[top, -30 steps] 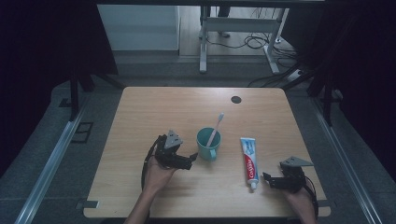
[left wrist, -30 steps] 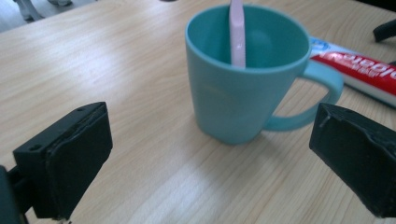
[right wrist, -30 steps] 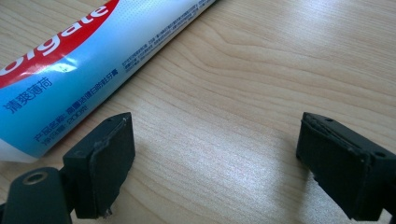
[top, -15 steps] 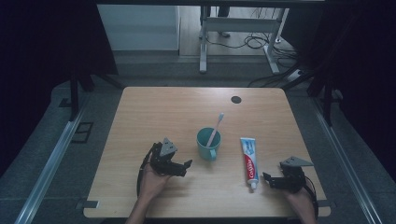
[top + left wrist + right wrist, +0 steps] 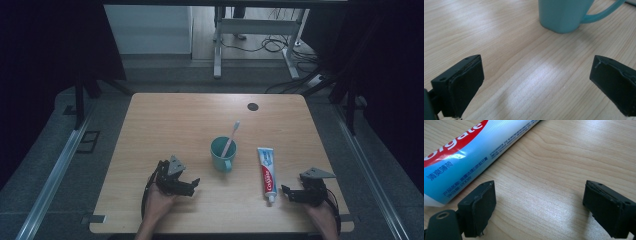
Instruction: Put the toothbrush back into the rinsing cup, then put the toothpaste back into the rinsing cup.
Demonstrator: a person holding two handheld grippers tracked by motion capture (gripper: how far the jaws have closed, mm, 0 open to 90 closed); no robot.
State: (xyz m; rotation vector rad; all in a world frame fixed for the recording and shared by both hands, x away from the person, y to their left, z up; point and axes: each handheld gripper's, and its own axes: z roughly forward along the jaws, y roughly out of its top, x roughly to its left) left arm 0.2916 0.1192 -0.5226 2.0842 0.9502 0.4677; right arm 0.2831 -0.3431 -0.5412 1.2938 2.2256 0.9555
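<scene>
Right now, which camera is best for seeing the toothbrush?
The high view is best: the toothbrush stands slanted in the teal cup, its whole upper part plain against the table. The left gripper view catches the cup's lower body and handle, cut off at the top edge. The right gripper view looks at the toothpaste tube instead.

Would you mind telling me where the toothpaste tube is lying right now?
In the high view the toothpaste tube lies flat on the table's right half, just right of the teal mug and just left of the open right tongs.
</scene>
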